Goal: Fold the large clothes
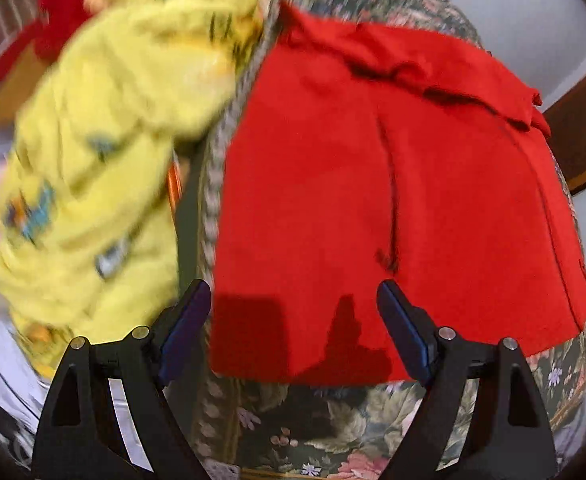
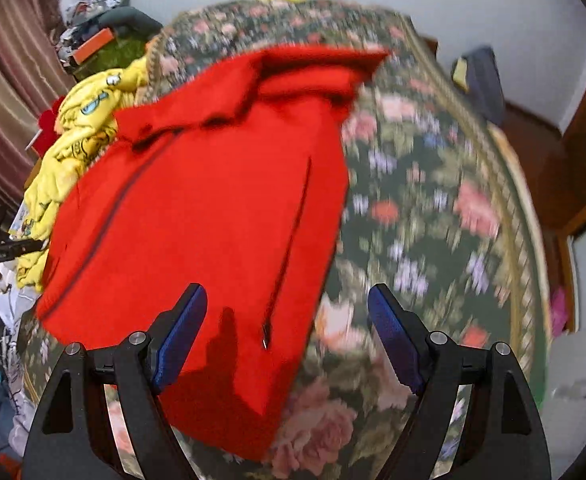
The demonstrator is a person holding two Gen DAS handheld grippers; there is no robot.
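A red garment [image 1: 393, 200] lies folded into a rough rectangle on a floral bedspread [image 1: 333, 432], its bunched edge at the far end. It also shows in the right wrist view [image 2: 213, 208], with a dark drawstring hanging near its near edge. My left gripper [image 1: 293, 332] is open and empty, just above the garment's near edge. My right gripper [image 2: 287, 332] is open and empty, over the garment's near right corner. Neither gripper holds cloth.
A heap of yellow printed clothes [image 1: 105, 140] lies left of the red garment, also in the right wrist view [image 2: 77, 136]. The floral bedspread [image 2: 433, 200] stretches to the right. A striped curtain [image 2: 1, 92] and clutter stand at the left; brown wooden furniture [image 2: 573, 160] at the right.
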